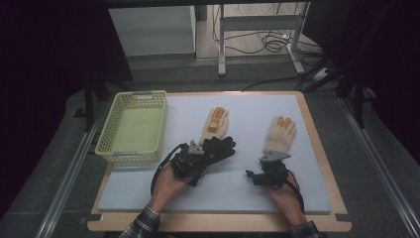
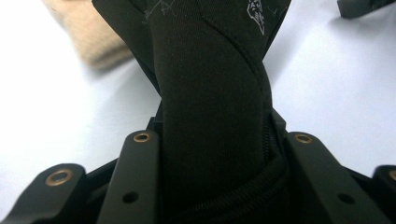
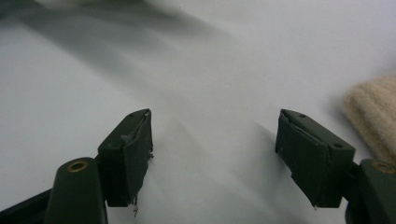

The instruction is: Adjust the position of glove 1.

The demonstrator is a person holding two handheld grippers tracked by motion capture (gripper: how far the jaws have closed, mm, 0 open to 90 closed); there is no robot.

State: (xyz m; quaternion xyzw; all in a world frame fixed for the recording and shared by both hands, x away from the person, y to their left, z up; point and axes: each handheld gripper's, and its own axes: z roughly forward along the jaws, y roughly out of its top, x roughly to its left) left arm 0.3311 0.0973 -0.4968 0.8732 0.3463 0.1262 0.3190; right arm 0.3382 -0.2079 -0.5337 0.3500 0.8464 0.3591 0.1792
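We saw the left gripper (image 1: 200, 154) clamped on the black glove (image 2: 210, 93), while the right gripper (image 3: 215, 154) rested with jaws apart beside a beige glove (image 3: 373, 112).

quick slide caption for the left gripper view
Left gripper clamped on the cuff of a black glove, a beige glove behind on the white mat.

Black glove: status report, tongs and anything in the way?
Left tongs shut on black glove. Right tongs open, empty, over the mat. Yellow basket sits left; tan gloves beyond, not blocking.
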